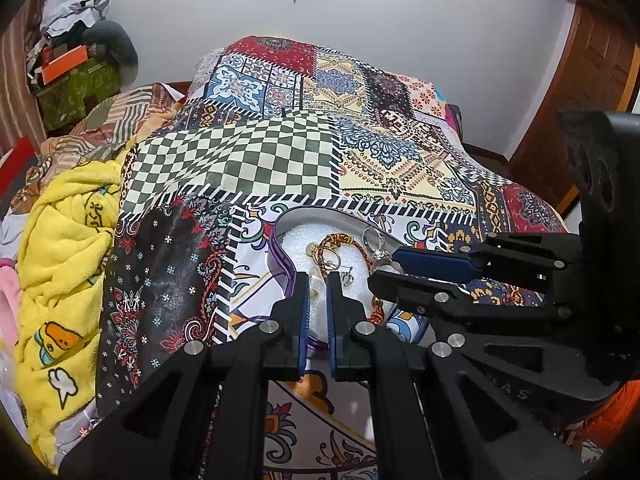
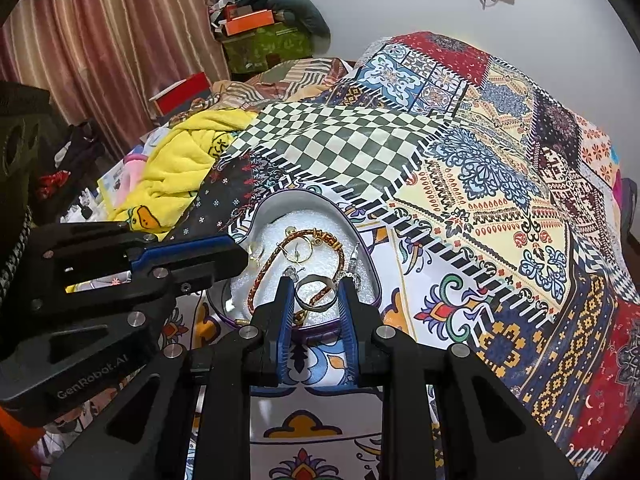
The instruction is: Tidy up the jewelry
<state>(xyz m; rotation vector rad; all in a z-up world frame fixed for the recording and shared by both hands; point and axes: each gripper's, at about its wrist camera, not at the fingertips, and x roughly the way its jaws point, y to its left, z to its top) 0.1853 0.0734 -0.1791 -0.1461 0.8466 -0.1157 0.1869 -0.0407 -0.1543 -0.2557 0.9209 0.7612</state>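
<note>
- Bedroom scene, with a bed covered in a loud patchwork-print bedspread (image 2: 480,168): checkerboard squares, paisley, red and blue tile patterns all over.
- Far behind it there's a plain white wall (image 1: 400,20), and the right wrist view catches pinkish striped curtains (image 2: 100,40) on the left.
- A yellow fleece blanket (image 1: 64,248) with cartoon ducks is bunched up on the left side of the bed, and past it a messy pile with an orange box (image 2: 250,22) on top of a green box (image 2: 264,46).
- The jewelry sits in a heart-shaped box (image 2: 356,236) with a purple rim and white foam lining, resting on the bedspread near the cameras.
- Inside the box: a braided red-and-gold cord bracelet (image 2: 276,258) looping across the foam, gold hoop earrings (image 2: 298,250) inside that loop, a small silver charm (image 1: 347,276), and a couple of tiny gold bits at the left edge that are too small to make out.
- The right gripper (image 2: 316,292) hangs over the near right part of the box, jaws partly open, with a silver ring (image 2: 316,294) between the blue pads. I can't tell whether the pads actually touch the ring, or whether it's held up or just lying on the foam.
- The left gripper (image 1: 317,284) is over the near left edge of the box, jaws narrowed to a slim gap with nothing between them, only foam showing through.
- The two grippers are close together, angled toward each other over the box.
</note>
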